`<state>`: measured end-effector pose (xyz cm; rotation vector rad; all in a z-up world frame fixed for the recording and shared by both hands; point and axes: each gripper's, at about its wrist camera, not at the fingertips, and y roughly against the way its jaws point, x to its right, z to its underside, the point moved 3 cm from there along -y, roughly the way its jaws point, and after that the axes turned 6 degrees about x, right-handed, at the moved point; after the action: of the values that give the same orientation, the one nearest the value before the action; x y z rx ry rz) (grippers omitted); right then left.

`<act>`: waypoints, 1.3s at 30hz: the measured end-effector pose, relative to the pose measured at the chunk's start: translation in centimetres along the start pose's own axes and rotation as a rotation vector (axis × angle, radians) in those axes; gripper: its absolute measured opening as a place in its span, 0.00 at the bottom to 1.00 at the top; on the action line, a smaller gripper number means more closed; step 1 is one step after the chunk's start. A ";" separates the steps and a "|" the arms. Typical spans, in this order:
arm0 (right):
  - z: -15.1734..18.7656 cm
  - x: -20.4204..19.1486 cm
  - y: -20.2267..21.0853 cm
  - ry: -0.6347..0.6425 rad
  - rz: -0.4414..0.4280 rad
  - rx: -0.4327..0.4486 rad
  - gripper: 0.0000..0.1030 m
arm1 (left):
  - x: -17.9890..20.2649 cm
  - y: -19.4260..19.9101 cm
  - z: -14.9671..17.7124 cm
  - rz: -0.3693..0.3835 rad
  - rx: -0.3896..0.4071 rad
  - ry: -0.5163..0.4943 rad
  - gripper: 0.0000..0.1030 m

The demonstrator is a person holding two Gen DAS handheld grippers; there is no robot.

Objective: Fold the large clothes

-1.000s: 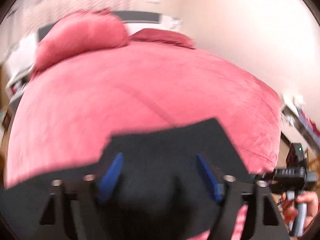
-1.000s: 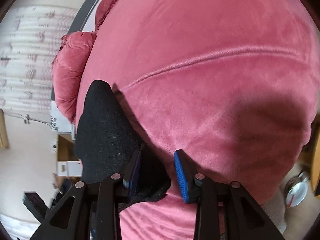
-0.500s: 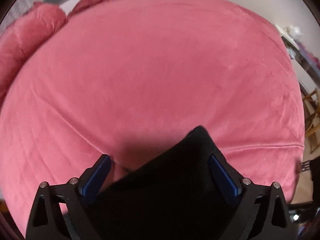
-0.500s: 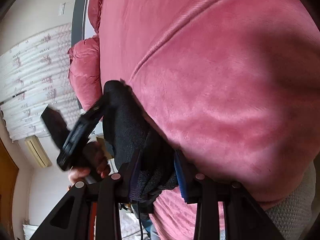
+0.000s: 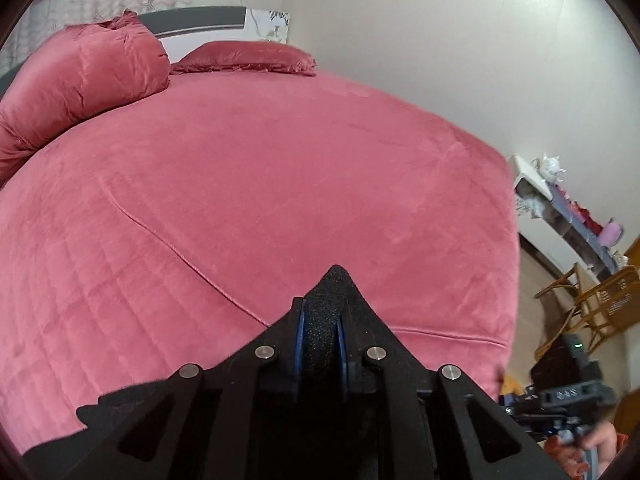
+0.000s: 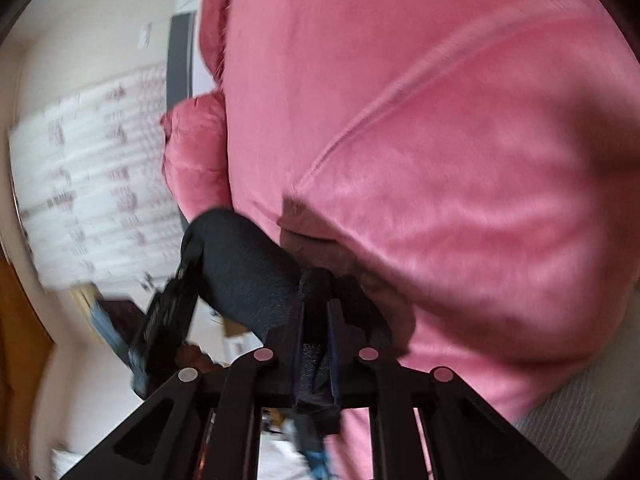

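A matt black, coarse-knit cloth garment lies over a bed covered in soft, velvety pink fabric, beside sheeny pink cloth pillows.

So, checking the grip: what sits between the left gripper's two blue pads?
In the left wrist view, a fold of the black garment is pinched between the left gripper pads.

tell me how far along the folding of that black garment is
Done: both grippers have just closed on the black garment; the left gripper pinches a corner, the right gripper a bunched edge. In hand: the cloth is lifted over the pink bedspread. Left: no finished fold shows; it isn't yet laid out flat and folded.
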<state>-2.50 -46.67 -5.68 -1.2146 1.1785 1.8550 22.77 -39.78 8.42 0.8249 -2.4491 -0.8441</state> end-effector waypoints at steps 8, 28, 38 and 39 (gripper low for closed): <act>1.7 6.9 2.9 -0.315 0.004 0.078 0.00 | -0.4 1.9 1.2 0.030 0.032 0.082 0.13; -2.6 -2.6 -10.1 0.408 0.324 -0.367 0.28 | -1.5 6.5 -1.0 0.082 0.187 0.116 0.00; -3.9 -0.9 -3.9 0.355 0.361 -0.103 0.26 | -2.3 5.7 0.6 -0.025 0.108 0.092 0.33; -4.6 -1.4 -2.8 0.382 0.361 -0.034 0.30 | -2.9 6.0 1.7 -0.046 0.100 0.105 0.41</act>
<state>2.13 -49.79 -6.18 -1.5006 1.6717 1.9540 21.63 -33.36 10.54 0.9406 -2.4044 -0.6814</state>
